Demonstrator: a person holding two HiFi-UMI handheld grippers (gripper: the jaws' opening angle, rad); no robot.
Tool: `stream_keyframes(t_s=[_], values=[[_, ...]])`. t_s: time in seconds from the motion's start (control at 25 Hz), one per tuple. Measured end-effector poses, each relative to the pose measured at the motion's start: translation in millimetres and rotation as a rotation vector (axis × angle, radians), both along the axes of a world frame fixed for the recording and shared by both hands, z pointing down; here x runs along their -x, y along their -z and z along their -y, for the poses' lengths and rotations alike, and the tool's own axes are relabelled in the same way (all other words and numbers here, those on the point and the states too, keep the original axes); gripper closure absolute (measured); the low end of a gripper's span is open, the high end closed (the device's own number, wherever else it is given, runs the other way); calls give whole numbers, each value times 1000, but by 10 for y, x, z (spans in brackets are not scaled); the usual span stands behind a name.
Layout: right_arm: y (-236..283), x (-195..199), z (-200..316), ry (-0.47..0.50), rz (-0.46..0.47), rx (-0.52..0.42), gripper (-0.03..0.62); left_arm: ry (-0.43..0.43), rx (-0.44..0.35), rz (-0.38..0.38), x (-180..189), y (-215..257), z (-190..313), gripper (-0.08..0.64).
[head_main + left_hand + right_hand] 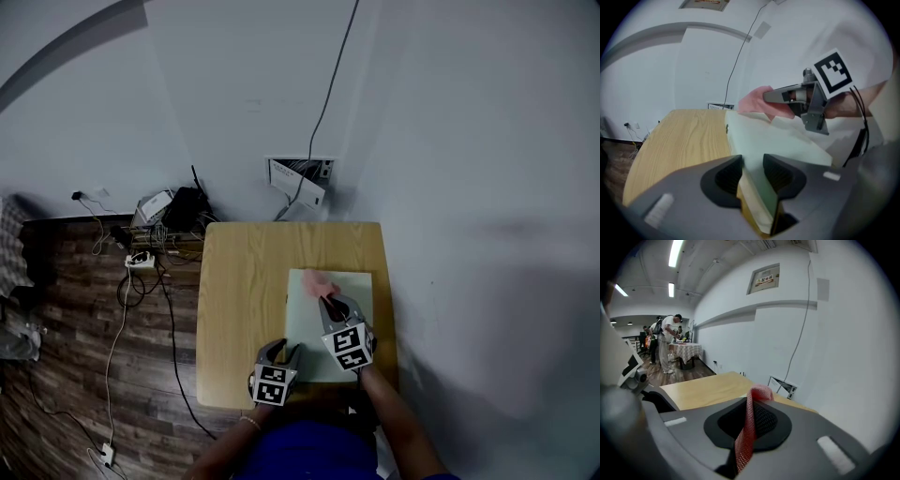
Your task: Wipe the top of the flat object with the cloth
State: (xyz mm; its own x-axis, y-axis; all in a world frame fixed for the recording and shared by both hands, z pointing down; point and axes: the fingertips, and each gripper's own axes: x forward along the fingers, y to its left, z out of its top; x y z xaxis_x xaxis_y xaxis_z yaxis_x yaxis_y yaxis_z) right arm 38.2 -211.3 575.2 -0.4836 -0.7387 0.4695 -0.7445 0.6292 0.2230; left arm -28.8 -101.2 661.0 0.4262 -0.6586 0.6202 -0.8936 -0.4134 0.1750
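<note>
A pale green flat object [330, 323] lies on the right half of the wooden table [244, 291]. My left gripper [280, 356] is shut on its near left corner; in the left gripper view the flat object [783, 140] has its edge clamped between the two dark pads [729, 177] of the left gripper [752, 176]. The right gripper [330, 305] rests over the far part of the flat object, shut on a pink cloth [319, 281]. In the right gripper view the cloth [749, 427] runs up between that gripper's [752, 416] jaws. The left gripper view shows the right gripper [780, 95] with the cloth [754, 101].
Cables, a power strip [141, 260] and a dark box [186, 208] lie on the wood floor left of the table. A wall socket box [300, 178] with a hanging cable sits behind it. A white wall runs close along the table's right side. People [670, 341] stand far off.
</note>
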Motion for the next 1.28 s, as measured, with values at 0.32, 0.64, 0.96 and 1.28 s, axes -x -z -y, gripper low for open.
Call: stream_keyframes(t_s=[0.32, 0.64, 0.96, 1.28], values=[[-382, 606, -226, 178, -106, 83, 578, 0, -2, 2, -3, 0, -1, 419], [-758, 742, -253, 186, -196, 155, 577, 4, -5, 0, 8, -10, -7, 419], [-774, 754, -239, 184, -186, 156, 578, 4, -7, 5, 23, -17, 2, 419], [-776, 659, -236, 181, -195, 162, 578, 3, -14, 10, 8, -16, 8, 419]])
